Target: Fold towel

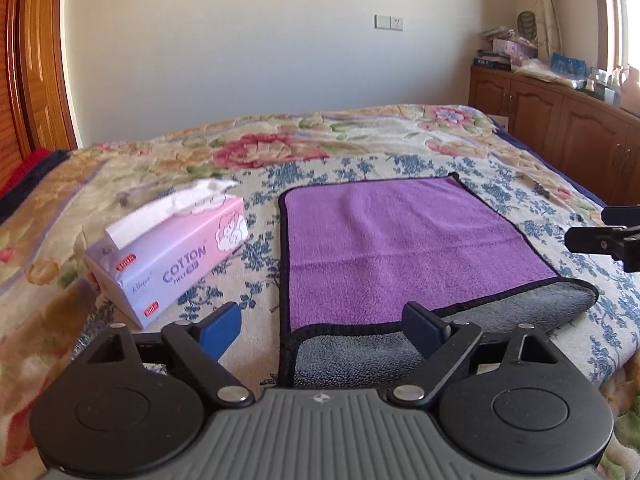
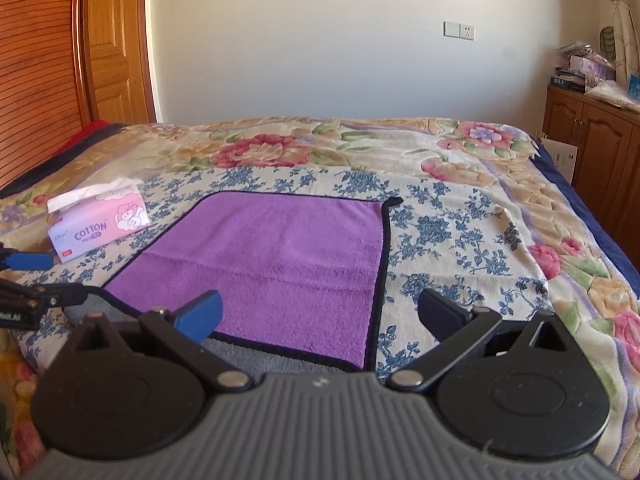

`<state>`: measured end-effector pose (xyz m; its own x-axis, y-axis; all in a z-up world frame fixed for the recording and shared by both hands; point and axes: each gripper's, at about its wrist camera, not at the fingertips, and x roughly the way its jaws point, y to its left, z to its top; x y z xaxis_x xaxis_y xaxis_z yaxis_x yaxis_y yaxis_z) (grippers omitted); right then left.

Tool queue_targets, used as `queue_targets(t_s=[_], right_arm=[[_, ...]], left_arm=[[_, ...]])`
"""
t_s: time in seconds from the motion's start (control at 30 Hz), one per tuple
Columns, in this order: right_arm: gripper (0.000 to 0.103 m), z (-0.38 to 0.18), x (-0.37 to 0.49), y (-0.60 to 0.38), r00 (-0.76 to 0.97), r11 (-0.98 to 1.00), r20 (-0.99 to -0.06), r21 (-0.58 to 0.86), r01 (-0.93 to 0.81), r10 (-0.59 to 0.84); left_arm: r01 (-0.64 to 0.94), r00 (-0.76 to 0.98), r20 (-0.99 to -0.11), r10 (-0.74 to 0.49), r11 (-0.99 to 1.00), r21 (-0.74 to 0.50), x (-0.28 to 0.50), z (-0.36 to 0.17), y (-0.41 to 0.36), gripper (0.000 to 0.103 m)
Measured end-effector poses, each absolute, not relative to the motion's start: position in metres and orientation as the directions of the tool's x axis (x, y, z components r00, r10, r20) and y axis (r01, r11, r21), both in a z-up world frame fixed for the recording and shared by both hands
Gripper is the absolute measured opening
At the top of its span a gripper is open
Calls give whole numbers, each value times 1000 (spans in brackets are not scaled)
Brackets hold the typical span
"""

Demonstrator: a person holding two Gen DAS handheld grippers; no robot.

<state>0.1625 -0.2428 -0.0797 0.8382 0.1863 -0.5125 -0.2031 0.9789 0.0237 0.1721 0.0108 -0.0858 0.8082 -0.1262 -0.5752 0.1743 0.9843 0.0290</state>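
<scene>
Floral bedspread (image 1: 360, 148) | purple towel (image 1: 400, 248) flat | wooden cabinet (image 1: 560, 120) beside

tissue pack (image 1: 168, 258): on its long side i read "cotton" in big purple letters, clear in both of my wrist views.
script word: a small brand name sits left of "cotton"; too blurred for me to read.
line under "cotton": a short line with a dark badge, too small to make out.
red tags: small red labels on the pack's side; their print is unreadable.
cabinet clutter: the packaging there shows me no legible print.
</scene>
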Motion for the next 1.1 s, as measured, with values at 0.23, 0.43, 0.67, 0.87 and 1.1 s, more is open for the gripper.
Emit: queue_targets(t_s=[0.23,0.43,0.67,0.87,1.1], right_arm=[[103,-86,167,-240,815,976,-546,19,-217,192],[103,-90,169,-240,807,974,-558,9,-227,193],[103,-97,176,-244,770,974,-606,35,-226,201],[103,-102,179,-247,732,971,-644,81,-224,223],[87,-109,185,-253,674,973,-706,112,-200,219]], left_arm=[[125,753,-644,-134,990,-61,192,-99,28,71],[96,731,-667,-146,989,-111,197,-103,38,58],[124,712,-681,-174,985,-122,198,-106,36,40],[139,702,-685,-193,981,-133,198,-106,35,37],[146,696,-691,-196,981,-131,198,-107,33,37]])
